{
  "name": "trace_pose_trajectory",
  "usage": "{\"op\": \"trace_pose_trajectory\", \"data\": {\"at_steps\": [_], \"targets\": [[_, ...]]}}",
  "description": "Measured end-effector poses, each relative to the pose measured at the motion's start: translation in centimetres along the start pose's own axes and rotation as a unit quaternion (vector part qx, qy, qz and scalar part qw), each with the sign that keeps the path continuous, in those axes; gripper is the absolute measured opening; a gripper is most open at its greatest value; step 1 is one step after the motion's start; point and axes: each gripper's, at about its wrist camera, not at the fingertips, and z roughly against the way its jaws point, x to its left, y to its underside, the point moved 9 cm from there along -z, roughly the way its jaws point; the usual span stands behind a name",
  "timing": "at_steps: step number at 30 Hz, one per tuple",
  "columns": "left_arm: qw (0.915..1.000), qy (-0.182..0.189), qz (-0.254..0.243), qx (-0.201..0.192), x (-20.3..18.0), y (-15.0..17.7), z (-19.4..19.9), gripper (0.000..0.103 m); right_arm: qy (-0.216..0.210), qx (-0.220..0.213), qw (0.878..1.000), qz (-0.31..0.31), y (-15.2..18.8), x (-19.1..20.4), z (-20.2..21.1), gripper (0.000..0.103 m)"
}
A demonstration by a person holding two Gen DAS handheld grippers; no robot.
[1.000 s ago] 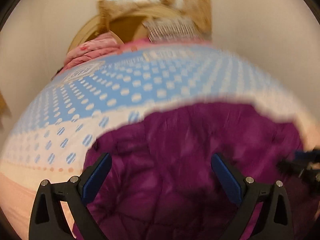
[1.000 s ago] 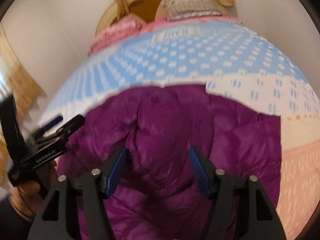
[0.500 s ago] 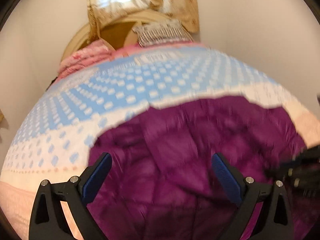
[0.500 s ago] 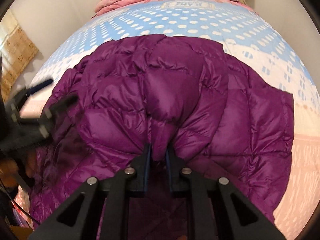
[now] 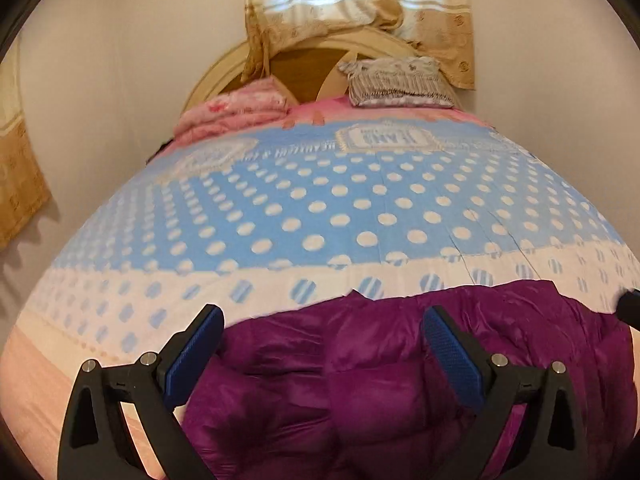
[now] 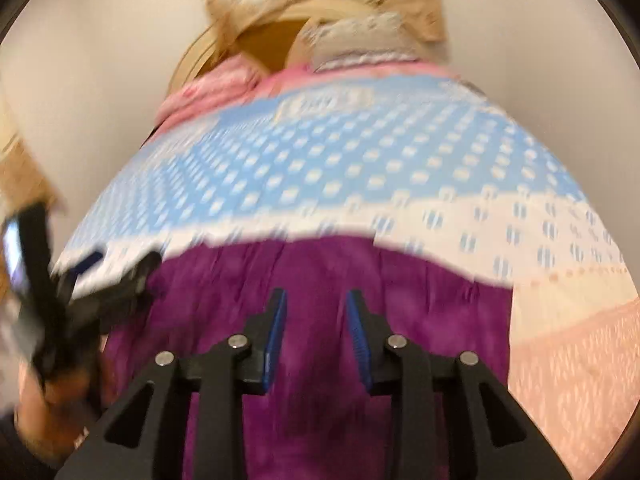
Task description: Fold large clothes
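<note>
A purple quilted puffer jacket (image 5: 380,368) lies bunched on the near end of the bed. In the right wrist view the jacket (image 6: 320,280) fills the lower middle, blurred. My left gripper (image 5: 324,344) is open and empty above the jacket's left part. My right gripper (image 6: 316,312) hovers over the jacket's middle, jaws partly apart with nothing between them. The left gripper also shows at the left of the right wrist view (image 6: 80,280), held in a hand. A tip of the right gripper (image 5: 630,308) shows at the right edge of the left wrist view.
The bed has a blue cover with white dots (image 5: 340,208) and a pale pink band (image 6: 580,360) near its foot. A folded pink blanket (image 5: 236,112) and a striped pillow (image 5: 400,84) lie at the headboard. Walls stand close on both sides.
My right gripper was shut on a fold of the jacket half a second ago; now its jaws are apart and it has risen. My left gripper stayed open and lifted, looking further up the bed.
</note>
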Motion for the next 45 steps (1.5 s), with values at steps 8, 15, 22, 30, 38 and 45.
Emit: {"op": "trace_pose_trajectory", "data": {"at_steps": [8,15,22,30,38,45], "targets": [[0.9970,0.002,-0.062,0.047,-2.8,5.8,-3.8,0.100,0.020,0.055,0.998,0.024,6.6,1.0,-6.2,0.033],[0.9947,0.014,-0.065,0.079,-3.5,7.5,-5.5,0.100,0.036,0.044,0.998,0.038,8.7,0.2,-6.1,0.031],[0.9945,0.017,-0.055,0.088,-3.4,7.9,-6.2,0.100,0.046,0.042,0.997,0.048,9.2,0.6,-6.7,0.031],[0.9986,0.026,-0.005,0.046,-1.4,5.9,-0.9,0.100,0.055,0.055,0.995,0.059,8.3,1.0,-4.7,0.030],[0.9961,0.031,-0.053,0.063,-2.5,11.2,0.2,0.100,0.042,0.039,0.994,0.095,12.1,2.7,-1.8,0.031],[0.9950,0.042,-0.043,0.080,-2.6,12.0,-1.1,0.102,0.038,0.036,0.995,0.081,12.9,1.7,-2.8,0.031]]}}
